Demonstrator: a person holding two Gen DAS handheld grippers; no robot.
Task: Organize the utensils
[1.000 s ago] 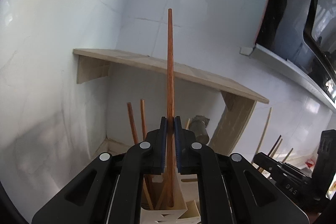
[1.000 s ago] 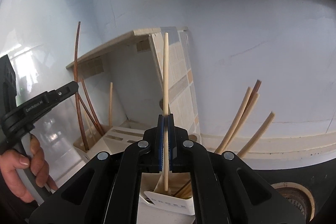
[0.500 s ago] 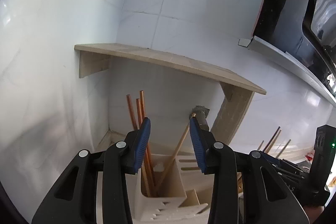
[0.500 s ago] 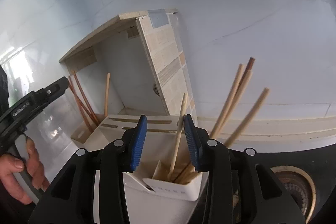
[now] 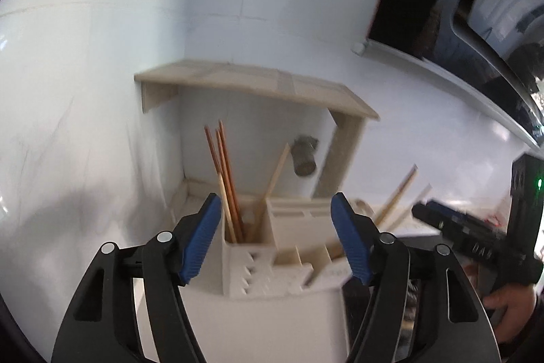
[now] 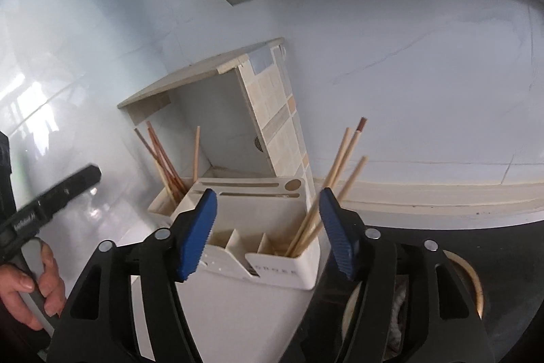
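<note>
We face a white tiled wall (image 5: 102, 91) with a pale wooden shelf (image 5: 258, 84) fixed to it in the corner; from the right wrist view the same shelf (image 6: 204, 77) shows a tiled side panel. Along the upper right runs a dark range hood (image 5: 476, 5). A dark worktop (image 6: 493, 227) lies at the right of the right wrist view.

Below the shelf stands the white utensil holder (image 5: 292, 227), divided into several compartments; in the right wrist view the holder (image 6: 272, 213) shows slots and a round hole on its top.

Our left tool (image 5: 276, 237) hangs just in front of the holder with its blue-padded jaws spread wide and nothing between them. Our right tool (image 6: 267, 230) is likewise spread wide and holds nothing, and its jaws frame the holder's front compartments. Each tool also appears in the other's view: the right one (image 5: 476, 240) at the right edge, the left one (image 6: 51, 196) at the left edge, each gripped by a hand.

The reddish-brown chopsticks (image 5: 222, 179) stand together in the holder's left compartment, leaning left, with one pale chopstick (image 5: 275, 179) tilted right beside them. From the right wrist view these reddish ones (image 6: 163, 162) sit in the far left compartment. The pale chopsticks (image 6: 336, 179) fan out of the right-hand compartment, leaning right, one with a dark tip among them.
</note>
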